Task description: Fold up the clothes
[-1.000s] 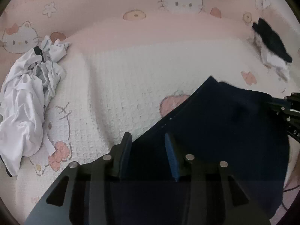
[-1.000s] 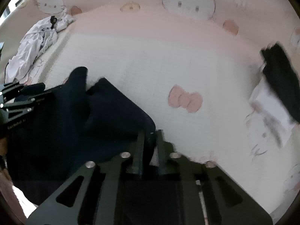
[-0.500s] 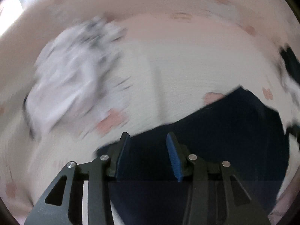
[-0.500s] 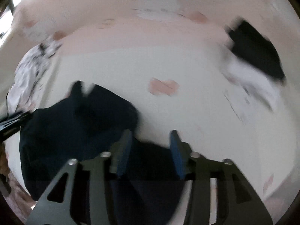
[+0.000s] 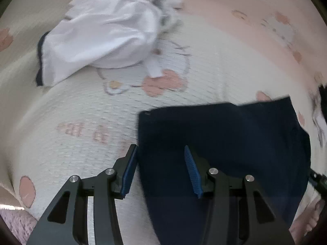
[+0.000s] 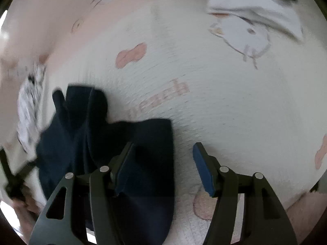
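Here the dark navy garment (image 5: 224, 143) lies flat on the cream printed bedspread (image 5: 81, 122), stretched between the two tools, its long axis running from one to the other. The left gripper (image 5: 160, 161) straddles the garment's left edge and the right gripper (image 6: 163, 163) straddles its right edge; both point steeply down, each with jaws apart but closing, cloth lying between the pads and not yet pinched. Each hand is thus equally near its own end, while the white garment (image 5: 102, 36) lies well apart.
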